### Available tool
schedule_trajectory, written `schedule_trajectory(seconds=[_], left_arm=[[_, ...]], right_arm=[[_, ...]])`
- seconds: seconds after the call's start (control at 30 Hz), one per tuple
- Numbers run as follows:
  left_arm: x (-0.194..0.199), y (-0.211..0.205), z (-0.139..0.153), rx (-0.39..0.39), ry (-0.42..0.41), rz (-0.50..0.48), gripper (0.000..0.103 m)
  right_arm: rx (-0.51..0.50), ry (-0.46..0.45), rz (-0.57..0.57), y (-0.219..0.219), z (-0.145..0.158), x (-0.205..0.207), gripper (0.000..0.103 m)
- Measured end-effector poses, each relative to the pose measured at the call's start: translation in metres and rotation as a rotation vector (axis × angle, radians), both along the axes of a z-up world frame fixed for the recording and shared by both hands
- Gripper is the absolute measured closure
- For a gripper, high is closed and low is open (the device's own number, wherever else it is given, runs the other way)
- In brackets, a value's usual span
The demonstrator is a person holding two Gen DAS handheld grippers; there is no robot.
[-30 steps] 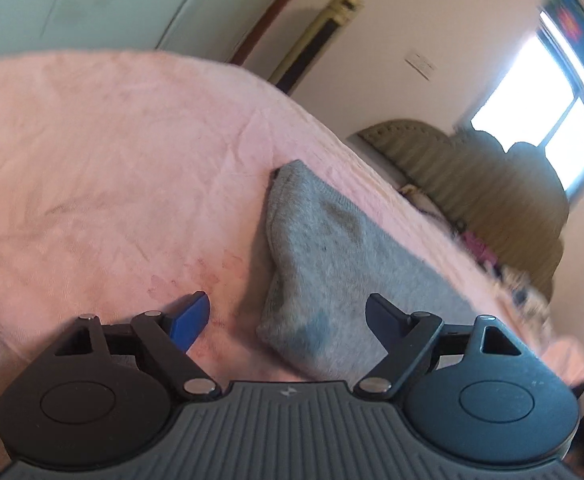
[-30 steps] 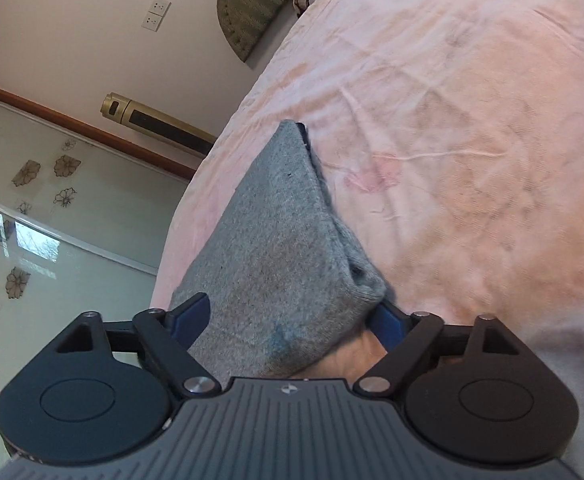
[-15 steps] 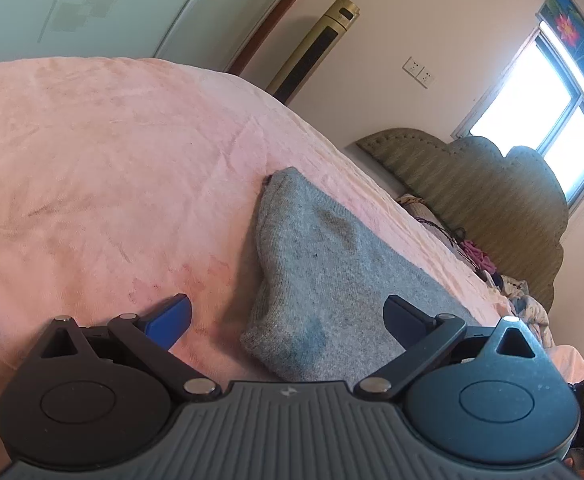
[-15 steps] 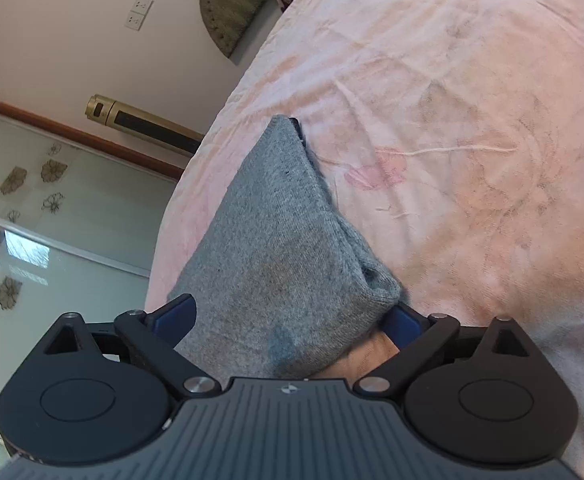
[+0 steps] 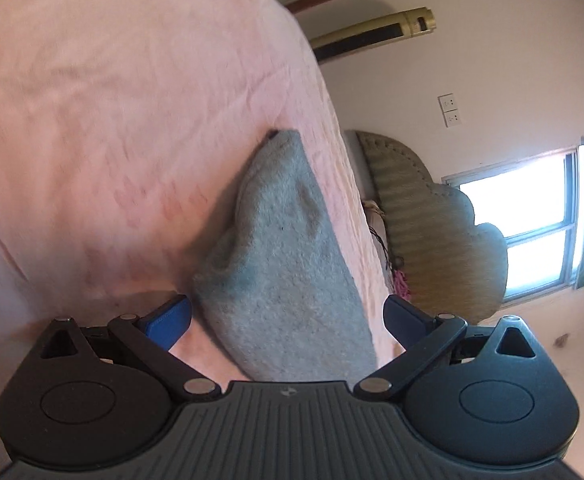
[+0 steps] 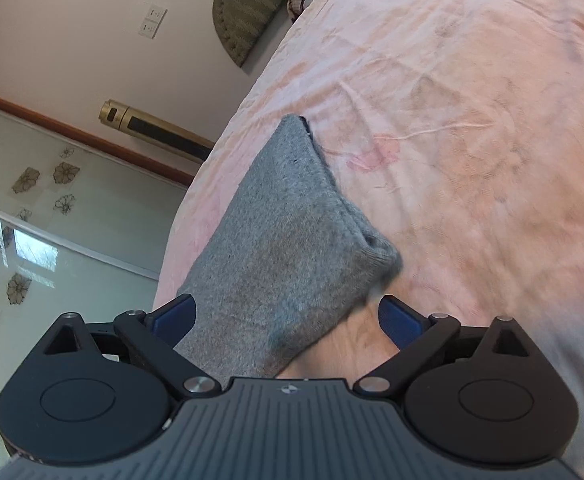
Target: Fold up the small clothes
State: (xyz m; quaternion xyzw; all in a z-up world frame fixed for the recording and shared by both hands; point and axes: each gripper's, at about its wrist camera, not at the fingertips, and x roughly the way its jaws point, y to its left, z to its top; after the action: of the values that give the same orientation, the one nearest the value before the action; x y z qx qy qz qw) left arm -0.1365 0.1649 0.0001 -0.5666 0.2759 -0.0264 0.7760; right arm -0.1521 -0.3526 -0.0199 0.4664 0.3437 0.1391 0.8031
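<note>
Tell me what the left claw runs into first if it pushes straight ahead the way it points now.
Most likely the grey knit garment: it lies between the open left claw fingers, right ahead on the pink bedsheet. Depth is hard to judge; the sheet beneath could touch first.

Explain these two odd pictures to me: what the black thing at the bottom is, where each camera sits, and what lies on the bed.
There is no robot here. A person holds a two-fingered tool in each hand, and a wide-angle camera on each tool looks forward along its fingers. The black shape at the bottom is the tool itself.

One picture comes from the left gripper, the other from the right gripper. Both show the same grey sock lying on a pink bedsheet, with a padded headboard behind.

On both tools the jaws stand open on either side of the sock's near end. Nothing is held.
</note>
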Motion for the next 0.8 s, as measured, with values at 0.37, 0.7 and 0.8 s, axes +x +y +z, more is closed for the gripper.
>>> schedule_trajectory(seconds=[0.37, 0.7, 0.8], left_arm=[[0.043, -0.039, 0.007, 0.439, 0.102, -0.061, 0.090], [0.017, -0.033, 0.042, 0.691, 0.049, -0.253, 0.093], [0.007, -0.032, 0.022, 0.741, 0.024, -0.285, 0.088]], right_arm=[[-0.048, 0.017, -0.019, 0.023, -0.018, 0.048, 0.080], [-0.091, -0.027, 0.076, 0.016, 0.001, 0.004, 0.092], [-0.039, 0.027, 0.084, 0.009, -0.028, -0.008, 0.098]])
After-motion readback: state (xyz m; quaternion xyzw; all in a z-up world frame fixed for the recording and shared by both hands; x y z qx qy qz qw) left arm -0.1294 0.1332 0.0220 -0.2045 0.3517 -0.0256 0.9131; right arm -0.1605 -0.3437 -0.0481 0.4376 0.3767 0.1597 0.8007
